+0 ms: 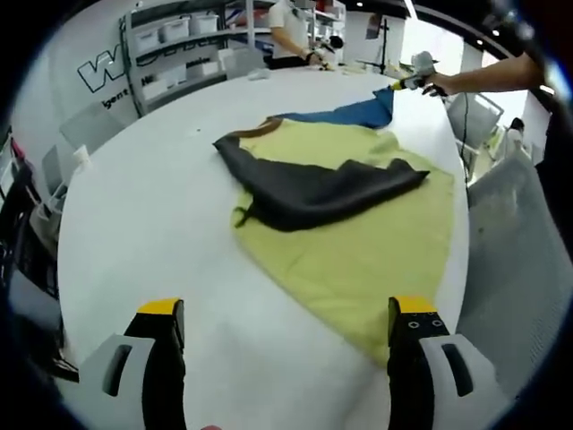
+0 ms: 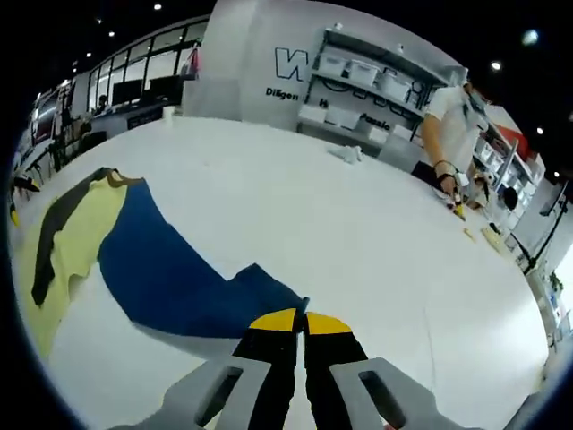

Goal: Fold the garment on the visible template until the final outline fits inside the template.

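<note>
Right tongs (image 2: 301, 324) pinch the blue garment (image 2: 170, 273), its sleeve stretched out; left tongs (image 1: 286, 336) hang spread above the yellow template (image 1: 367, 242) on the worktop (image 1: 152, 206).

- A large white table (image 1: 134, 224) with a rounded edge spreads across the room; its surface also shows in the right gripper view (image 2: 358, 251).
- Metal shelving (image 2: 385, 81) against the far wall holds white storage bins (image 2: 358, 70).
- The pale wall (image 2: 260, 63) carries dark lettering (image 2: 291, 64), partly cut off.
- Small ceiling spotlights (image 2: 496, 65) dot a dark ceiling.
- Dark-framed windows (image 2: 148, 67) line the far left.
- A person in a white shirt (image 2: 452, 121) stands at the table's far side.
</note>
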Available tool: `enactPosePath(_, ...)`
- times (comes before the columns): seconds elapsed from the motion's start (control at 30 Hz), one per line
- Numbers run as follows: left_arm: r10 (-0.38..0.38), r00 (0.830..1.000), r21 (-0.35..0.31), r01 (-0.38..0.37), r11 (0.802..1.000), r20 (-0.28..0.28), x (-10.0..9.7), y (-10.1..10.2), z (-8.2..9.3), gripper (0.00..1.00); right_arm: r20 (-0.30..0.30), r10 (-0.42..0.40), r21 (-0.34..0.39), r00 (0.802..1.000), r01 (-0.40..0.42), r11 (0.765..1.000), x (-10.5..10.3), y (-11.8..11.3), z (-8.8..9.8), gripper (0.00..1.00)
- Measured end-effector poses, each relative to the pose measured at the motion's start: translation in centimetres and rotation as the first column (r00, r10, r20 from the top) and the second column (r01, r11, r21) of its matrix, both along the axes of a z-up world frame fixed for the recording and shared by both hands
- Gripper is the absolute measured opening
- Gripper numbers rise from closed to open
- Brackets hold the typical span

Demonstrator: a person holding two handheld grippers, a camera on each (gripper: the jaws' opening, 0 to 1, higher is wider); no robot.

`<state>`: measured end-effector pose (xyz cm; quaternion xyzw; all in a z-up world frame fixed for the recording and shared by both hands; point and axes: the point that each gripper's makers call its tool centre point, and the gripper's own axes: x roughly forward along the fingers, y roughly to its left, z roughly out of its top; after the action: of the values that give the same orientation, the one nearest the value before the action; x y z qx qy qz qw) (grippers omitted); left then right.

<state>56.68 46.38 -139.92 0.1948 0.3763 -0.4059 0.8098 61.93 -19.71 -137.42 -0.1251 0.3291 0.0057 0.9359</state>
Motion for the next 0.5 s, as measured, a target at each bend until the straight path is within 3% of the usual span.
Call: enactPosePath(0.5,-0.034,0.999,0.04,0.032,0.999,0.04,-0.3,-0.3,0.2,0.91,-0.046,-0.062,0.044,0.997,0.064,0.997,-1.1,-1.2,-2.8,0.0)
